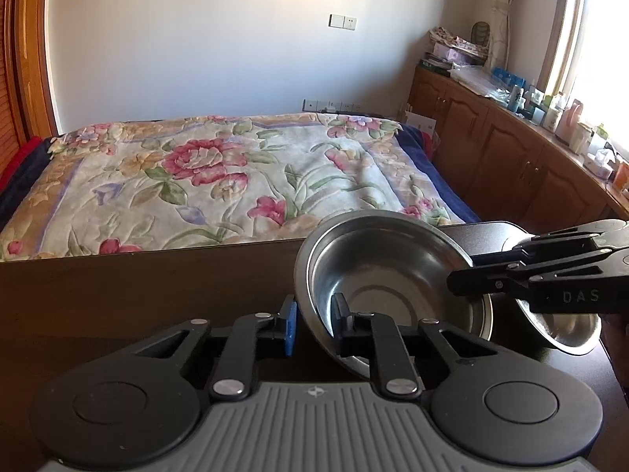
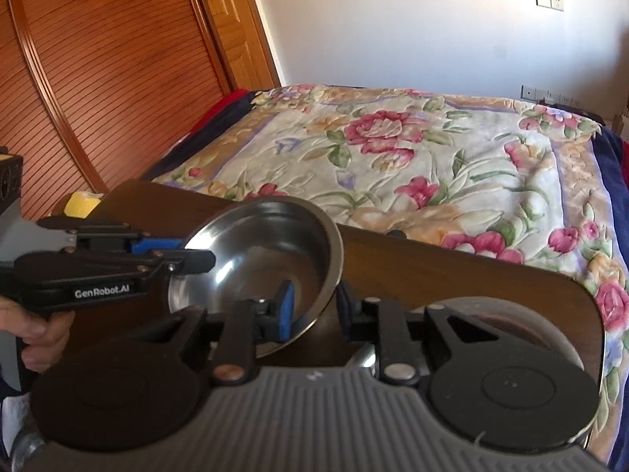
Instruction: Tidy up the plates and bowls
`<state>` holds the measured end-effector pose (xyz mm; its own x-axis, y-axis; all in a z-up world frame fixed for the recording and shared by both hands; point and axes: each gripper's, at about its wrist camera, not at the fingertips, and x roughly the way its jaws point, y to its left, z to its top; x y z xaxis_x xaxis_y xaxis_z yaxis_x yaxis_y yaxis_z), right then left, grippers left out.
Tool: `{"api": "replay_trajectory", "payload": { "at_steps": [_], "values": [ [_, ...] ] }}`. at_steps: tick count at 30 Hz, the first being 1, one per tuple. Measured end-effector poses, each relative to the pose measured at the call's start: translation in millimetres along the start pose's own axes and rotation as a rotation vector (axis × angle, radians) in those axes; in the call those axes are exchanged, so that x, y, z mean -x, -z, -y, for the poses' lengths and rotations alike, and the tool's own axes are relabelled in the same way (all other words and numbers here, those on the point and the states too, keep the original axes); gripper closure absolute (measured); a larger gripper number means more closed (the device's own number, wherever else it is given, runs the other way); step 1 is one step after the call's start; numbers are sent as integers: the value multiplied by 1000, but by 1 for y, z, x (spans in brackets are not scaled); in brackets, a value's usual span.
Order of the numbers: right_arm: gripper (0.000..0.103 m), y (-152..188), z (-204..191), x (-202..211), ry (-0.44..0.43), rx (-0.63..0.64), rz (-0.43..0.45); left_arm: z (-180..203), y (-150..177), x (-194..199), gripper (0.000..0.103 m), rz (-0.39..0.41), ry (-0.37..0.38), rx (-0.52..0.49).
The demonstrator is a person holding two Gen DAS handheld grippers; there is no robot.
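Note:
A steel bowl [image 1: 385,271] is held tilted above the dark wooden table [image 1: 137,295]. My left gripper [image 1: 314,324] is shut on its near-left rim. My right gripper [image 1: 468,281] comes in from the right and is shut on the opposite rim. In the right wrist view the same bowl [image 2: 267,251] is pinched by my right gripper [image 2: 314,306], with my left gripper [image 2: 196,253] clamped on its left rim. A second steel bowl [image 1: 566,326] sits on the table under my right gripper.
A bed with a floral blanket [image 1: 220,173] lies just beyond the table's far edge. Wooden cabinets [image 1: 511,149] with clutter on top run along the right wall. A yellow object [image 2: 80,202] sits at the table's left corner. A wooden louvred door [image 2: 98,78] stands at the left.

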<state>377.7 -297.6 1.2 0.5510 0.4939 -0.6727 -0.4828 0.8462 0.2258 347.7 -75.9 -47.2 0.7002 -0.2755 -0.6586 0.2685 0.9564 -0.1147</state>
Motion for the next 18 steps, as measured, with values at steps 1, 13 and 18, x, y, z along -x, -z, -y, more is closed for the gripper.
{"api": "replay_trajectory", "payload": {
  "at_steps": [1,13,18],
  "values": [
    [84,0,0,2,-1,-7,2,1,0,2,86,3,2,-1],
    [94,-9,-13,38,33,-19,82,16,-12,51,88,94,28,-37],
    [94,-11,-23,54,52,-4,116,23,-13,72,94,132,16,-55]
  ]
}}
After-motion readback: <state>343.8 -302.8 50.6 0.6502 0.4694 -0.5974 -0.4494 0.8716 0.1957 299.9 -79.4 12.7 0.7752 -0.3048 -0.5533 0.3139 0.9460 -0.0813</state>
